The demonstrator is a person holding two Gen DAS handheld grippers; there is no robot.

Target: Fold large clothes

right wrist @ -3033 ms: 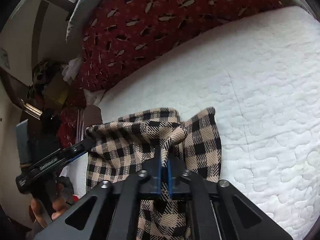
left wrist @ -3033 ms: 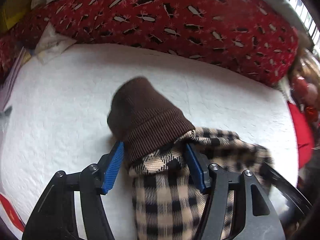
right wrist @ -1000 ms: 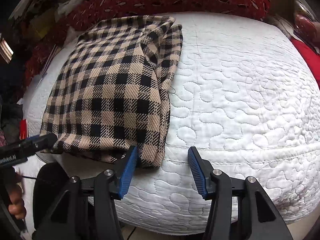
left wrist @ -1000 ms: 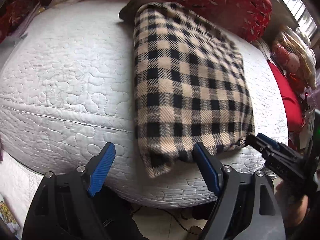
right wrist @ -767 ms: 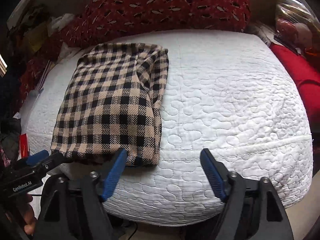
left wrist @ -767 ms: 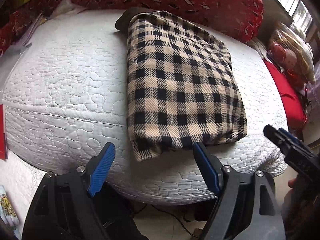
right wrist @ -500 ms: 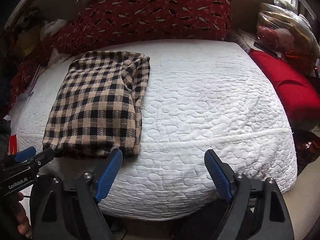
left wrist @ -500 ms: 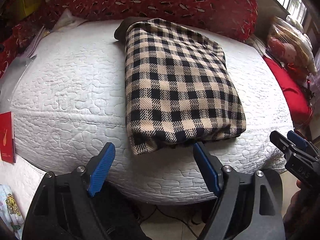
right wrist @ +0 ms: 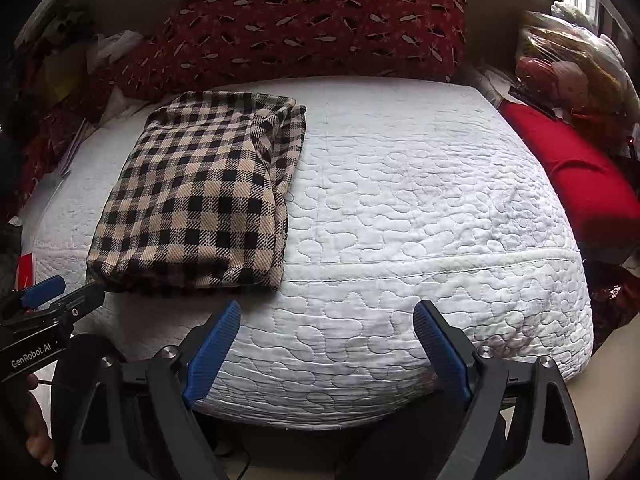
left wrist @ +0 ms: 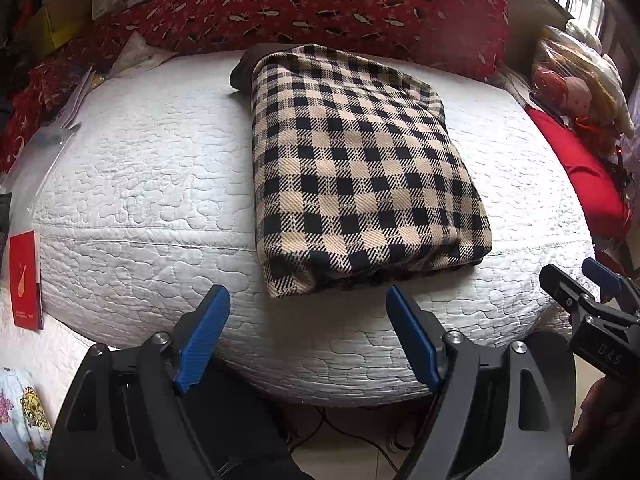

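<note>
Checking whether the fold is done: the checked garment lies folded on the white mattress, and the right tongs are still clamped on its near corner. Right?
Not quite. The garment does lie folded on the mattress, but the right tongs are not clamped on it. Their jaws have just been opening and now stand wide with nothing between them, short of the garment's near edge. The right wrist view shows it.

Left black plastic two-finger gripper (left wrist: 308, 336): blue ribbed pads, silver screws. Right matching black gripper (right wrist: 327, 354) identical (the left one's side, at 9 o'clock, reads "GenRobot.AI").
</note>
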